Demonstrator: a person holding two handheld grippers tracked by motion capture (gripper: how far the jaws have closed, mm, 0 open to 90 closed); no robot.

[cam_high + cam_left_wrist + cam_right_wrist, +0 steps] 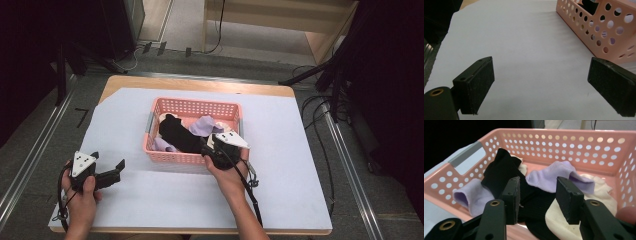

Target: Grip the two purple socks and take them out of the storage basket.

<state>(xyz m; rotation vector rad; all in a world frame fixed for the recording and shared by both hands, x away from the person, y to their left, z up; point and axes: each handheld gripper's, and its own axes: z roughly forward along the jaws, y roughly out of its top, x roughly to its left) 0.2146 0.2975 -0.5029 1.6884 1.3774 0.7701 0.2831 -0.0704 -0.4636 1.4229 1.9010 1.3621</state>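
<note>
The left tongs [107, 161] are held wide open and empty near the worktop's [300, 150] front-left corner. The right tongs [537, 195], partly open and gripping nothing, are poised over black [501, 167] and lilac socks [551, 176] inside the pink basket [192, 106] at mid-worktop.

The black sock [506, 171] (perhaps two) runs under the cream sock [559, 220].

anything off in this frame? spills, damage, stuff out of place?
Nothing stands out. The pink basket sits upright on the white sheet, with the black, purple and cream socks jumbled inside it; none hang over the rim.
</note>
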